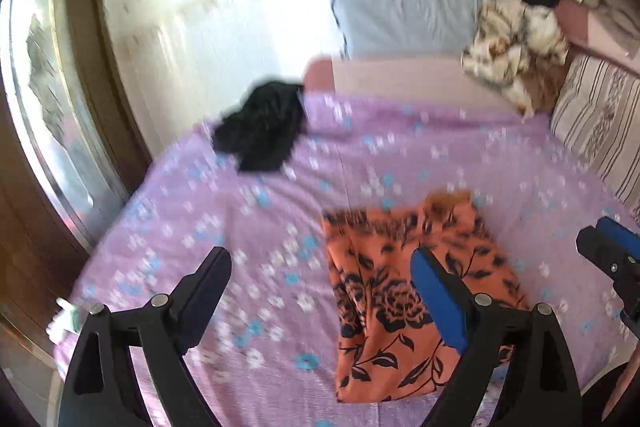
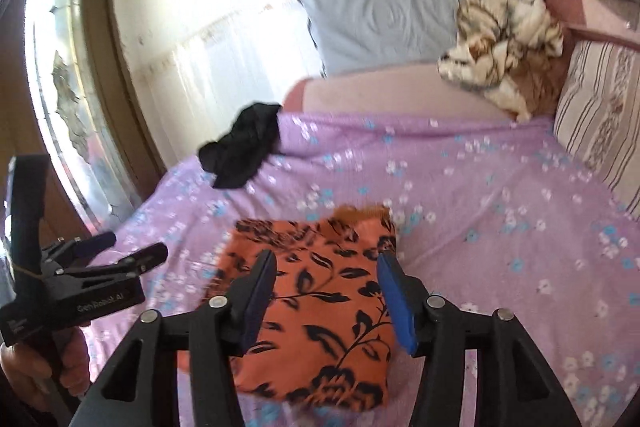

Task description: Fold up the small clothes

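The folded garment point(image 2: 316, 307) lies on the bed point(image 2: 480, 227), near its front edge — a crumpled garment point(image 2: 242, 151) sits behind, leftward; pillow point(image 2: 380, 19) and heaped clothes point(image 2: 504, 47) lie farthest back.

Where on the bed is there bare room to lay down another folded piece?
Bare bedspread lies between the orange floral garment and the striped pillow, and between it and the black garment. The far right corner is crowded with a crumpled blanket.

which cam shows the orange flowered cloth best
The right wrist view: the orange flowered cloth lies folded, centred between the open right gripper, with only its lower corners hidden. In the left wrist view the cloth sits off to the right, and the open left gripper has a finger covering part of it.
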`<action>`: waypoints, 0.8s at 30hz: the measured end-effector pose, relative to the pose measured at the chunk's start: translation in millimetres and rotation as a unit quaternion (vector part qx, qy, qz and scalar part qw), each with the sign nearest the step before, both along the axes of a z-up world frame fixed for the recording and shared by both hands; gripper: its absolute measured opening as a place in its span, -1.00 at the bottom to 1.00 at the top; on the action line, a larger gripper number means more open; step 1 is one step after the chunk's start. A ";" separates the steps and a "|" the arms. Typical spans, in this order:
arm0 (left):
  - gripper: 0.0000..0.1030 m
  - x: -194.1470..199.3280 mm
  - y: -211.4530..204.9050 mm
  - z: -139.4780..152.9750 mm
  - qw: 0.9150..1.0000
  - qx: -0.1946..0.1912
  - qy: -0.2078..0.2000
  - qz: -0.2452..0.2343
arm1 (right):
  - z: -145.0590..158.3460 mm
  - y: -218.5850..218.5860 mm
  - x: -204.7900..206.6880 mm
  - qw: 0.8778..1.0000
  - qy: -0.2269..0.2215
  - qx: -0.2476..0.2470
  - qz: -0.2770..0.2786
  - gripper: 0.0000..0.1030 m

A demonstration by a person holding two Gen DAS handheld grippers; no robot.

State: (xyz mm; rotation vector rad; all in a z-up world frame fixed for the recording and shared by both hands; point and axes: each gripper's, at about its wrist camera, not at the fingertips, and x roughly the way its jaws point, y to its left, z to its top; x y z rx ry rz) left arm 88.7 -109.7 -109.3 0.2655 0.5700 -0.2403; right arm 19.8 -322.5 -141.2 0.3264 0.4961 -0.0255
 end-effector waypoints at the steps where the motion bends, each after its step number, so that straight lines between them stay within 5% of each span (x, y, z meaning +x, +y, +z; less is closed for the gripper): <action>1: 0.82 -8.5 1.9 11.7 1.000 -0.001 -0.010 0.002 | 9.2 -0.6 -8.3 1.000 -0.007 0.004 -0.004 0.09; 9: 0.98 -70.7 22.1 75.9 0.997 -0.036 -0.071 0.014 | 68.9 11.5 -68.6 0.998 -0.051 -0.011 -0.020 0.24; 24: 0.99 -146.0 43.2 139.6 0.988 -0.048 -0.143 0.036 | 140.0 39.8 -159.2 0.992 -0.119 -0.037 -0.028 0.48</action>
